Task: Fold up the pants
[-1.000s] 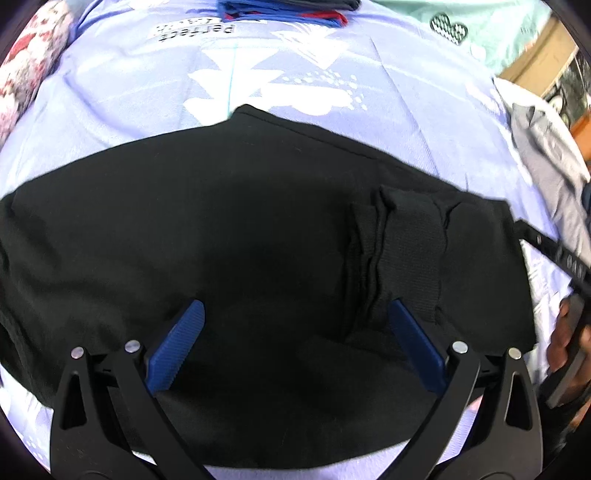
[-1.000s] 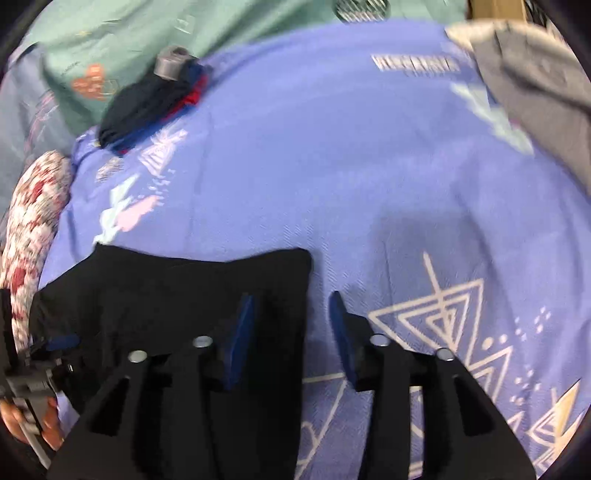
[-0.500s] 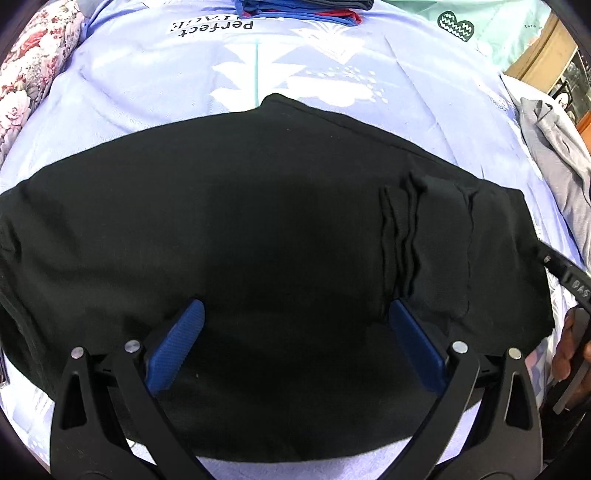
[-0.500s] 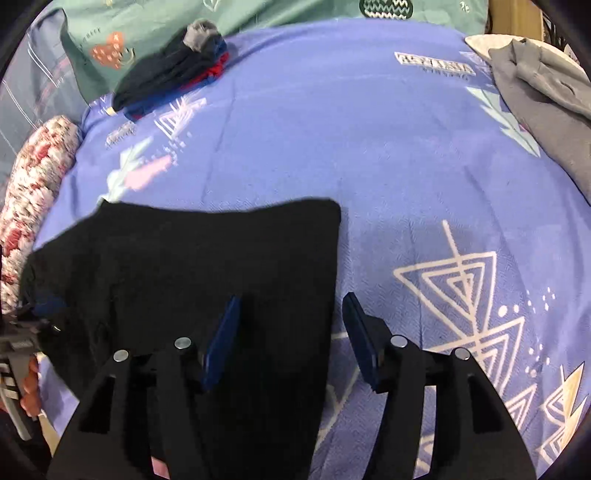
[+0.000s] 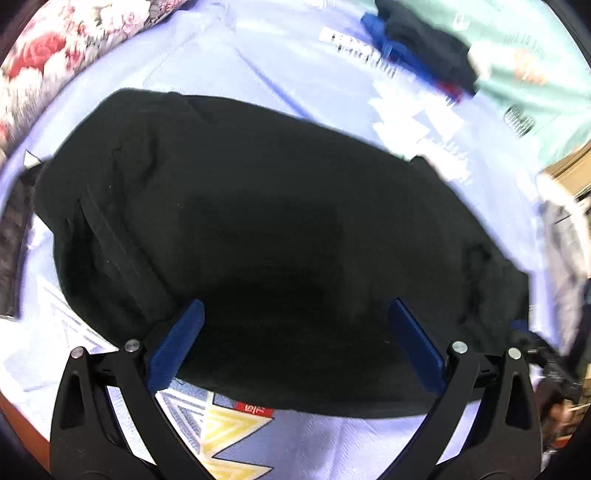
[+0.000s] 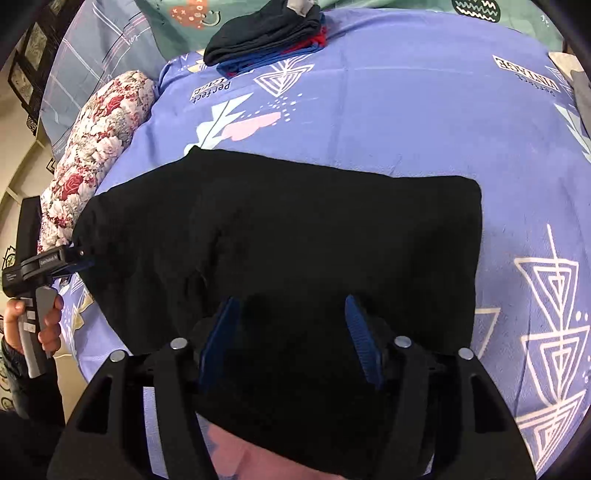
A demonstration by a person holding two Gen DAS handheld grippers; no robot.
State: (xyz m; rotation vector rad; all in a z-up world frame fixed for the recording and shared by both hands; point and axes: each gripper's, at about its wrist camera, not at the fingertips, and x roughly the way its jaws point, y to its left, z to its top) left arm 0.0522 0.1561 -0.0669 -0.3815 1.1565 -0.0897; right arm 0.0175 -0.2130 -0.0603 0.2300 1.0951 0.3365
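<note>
The black pants point(image 5: 266, 236) lie folded flat on the purple patterned bedsheet point(image 6: 406, 110); they also show in the right wrist view point(image 6: 295, 236). My left gripper point(image 5: 295, 314) is open and empty, its blue pads spread over the near part of the pants. In the right wrist view the left gripper point(image 6: 79, 256) sits at the pants' left edge. My right gripper point(image 6: 291, 314) is open and empty above the pants' near part. Whether either touches the cloth I cannot tell.
A stack of folded dark, blue and red clothes point(image 6: 266, 33) lies at the far side of the bed. A floral bolster point(image 6: 96, 147) runs along the left edge. A grey garment point(image 5: 565, 236) lies at the right. A teal cover point(image 5: 524, 44) is behind.
Both grippers have pulled back and swung round. The right gripper now looks over the whole folded pants instead of their right corner. The left view has turned leftward and is blurred by motion.
</note>
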